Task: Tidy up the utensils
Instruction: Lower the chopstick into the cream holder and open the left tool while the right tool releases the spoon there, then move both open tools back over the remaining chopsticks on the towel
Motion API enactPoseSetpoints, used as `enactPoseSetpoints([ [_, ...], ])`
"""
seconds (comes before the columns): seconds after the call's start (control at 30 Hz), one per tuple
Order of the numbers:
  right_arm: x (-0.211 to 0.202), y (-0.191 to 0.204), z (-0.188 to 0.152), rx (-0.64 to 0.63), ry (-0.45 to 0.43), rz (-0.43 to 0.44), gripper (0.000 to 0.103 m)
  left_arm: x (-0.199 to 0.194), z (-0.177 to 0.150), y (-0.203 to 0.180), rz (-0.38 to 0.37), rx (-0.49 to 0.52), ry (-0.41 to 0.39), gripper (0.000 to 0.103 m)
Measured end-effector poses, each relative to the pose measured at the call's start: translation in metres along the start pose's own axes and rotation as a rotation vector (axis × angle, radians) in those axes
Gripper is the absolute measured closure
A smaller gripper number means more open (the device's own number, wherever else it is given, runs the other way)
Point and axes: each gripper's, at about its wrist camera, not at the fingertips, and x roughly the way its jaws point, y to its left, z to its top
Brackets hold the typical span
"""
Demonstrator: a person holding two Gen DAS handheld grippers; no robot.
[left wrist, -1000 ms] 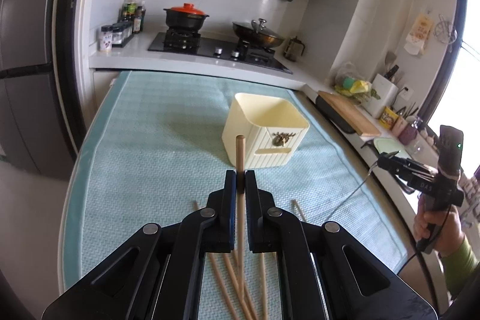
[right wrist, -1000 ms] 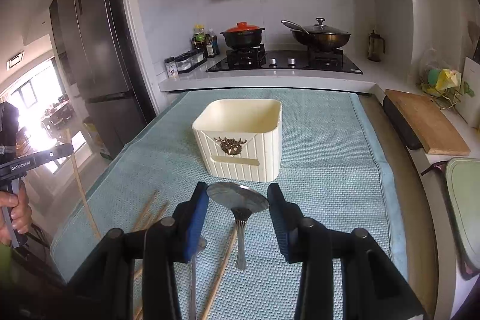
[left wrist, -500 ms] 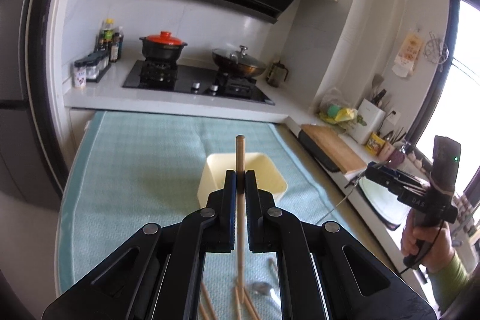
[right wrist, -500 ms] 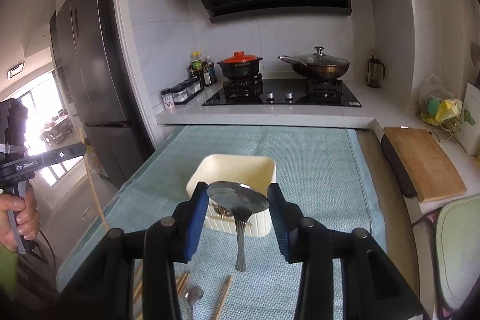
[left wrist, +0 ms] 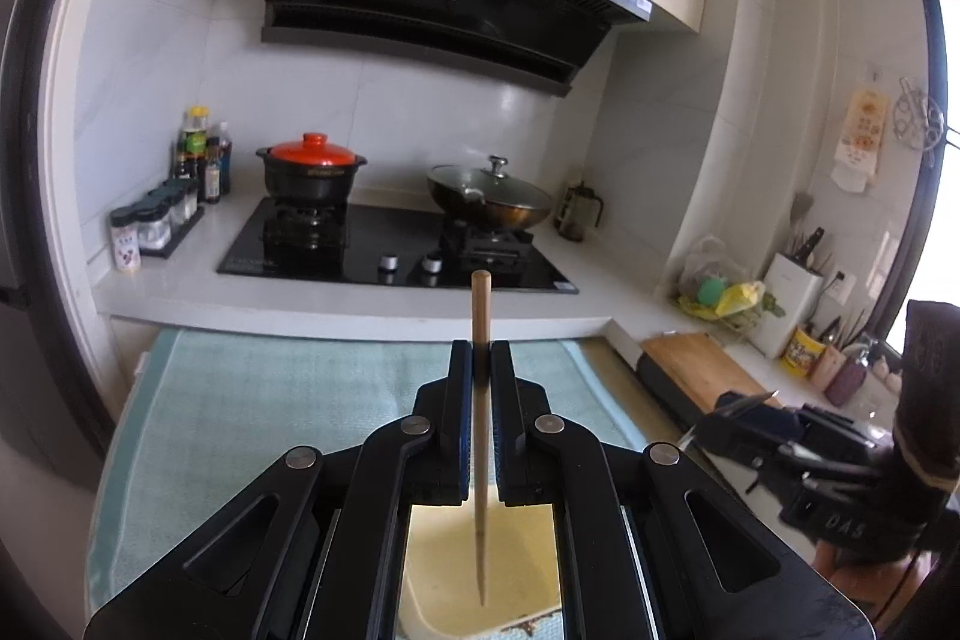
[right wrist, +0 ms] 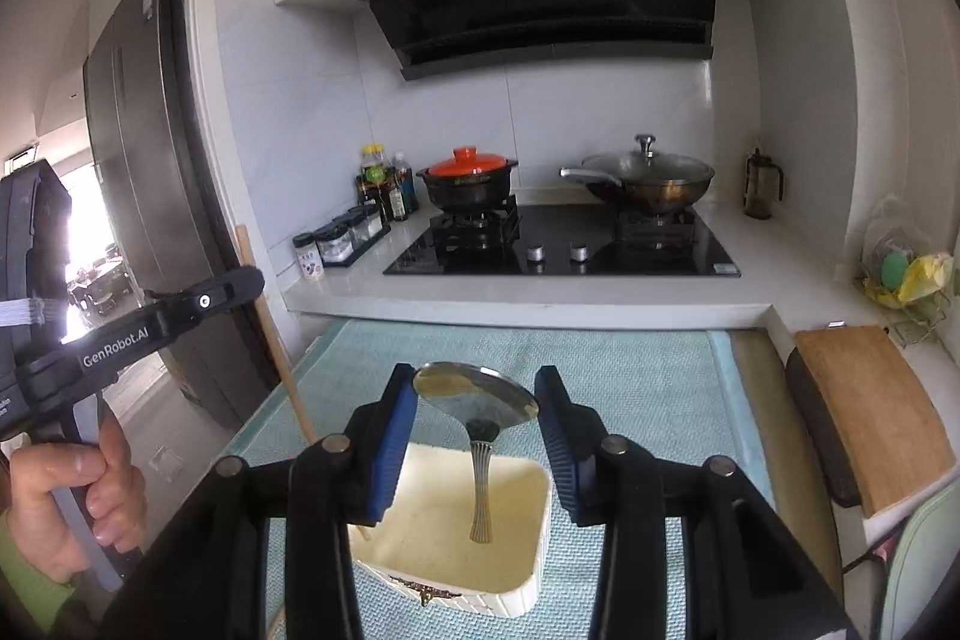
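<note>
Wooden chopstick (left wrist: 480,400) is sitting upright, pinched between the nearly closed jaws of the left gripper (left wrist: 480,358), its lower tip hanging over the open cream container (left wrist: 528,568) on the teal mat (left wrist: 270,400). Only the right wrist view is showing the left gripper from the side (right wrist: 198,304), with the person's hand (right wrist: 72,496) on its handle and the chopstick slanting down toward the container's left rim. Right gripper (right wrist: 477,400) is gripping a metal spoon (right wrist: 477,412) by the bowl at medium width, handle dangling over the container (right wrist: 516,496). Container interior is looking bare where visible. Left view is catching the right gripper (left wrist: 744,412) only partly, at the mat's right edge.
</note>
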Motion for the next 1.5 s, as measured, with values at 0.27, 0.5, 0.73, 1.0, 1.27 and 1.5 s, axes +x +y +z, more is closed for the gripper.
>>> enactPoseSetpoints([
  [0.27, 0.095, -0.013, -0.055, 0.066, 0.276, 0.022, 0.062, 0.066, -0.060, 0.011, 0.027, -0.022, 0.173, 0.099],
  [0.5, 0.115, -0.027, -0.067, 0.117, 0.318, -0.037, 0.061, 0.088, -0.085, 0.027, 0.067, -0.068, 0.268, 0.098],
  [0.73, 0.076, -0.021, -0.049, 0.075, 0.234, -0.100, 0.041, 0.048, -0.078, 0.039, 0.139, -0.068, 0.222, 0.045],
  [1.0, -0.047, 0.013, -0.059, -0.051, 0.048, -0.122, 0.033, -0.092, -0.089, 0.040, 0.254, 0.048, 0.081, 0.004],
  [1.27, -0.147, 0.045, -0.148, -0.105, 0.021, -0.121, 0.024, -0.212, -0.176, 0.050, 0.259, 0.014, 0.130, 0.002],
  [1.5, -0.194, 0.043, -0.250, -0.013, 0.031, -0.170, 0.024, -0.273, -0.270, 0.047, 0.304, -0.046, 0.109, 0.002],
])
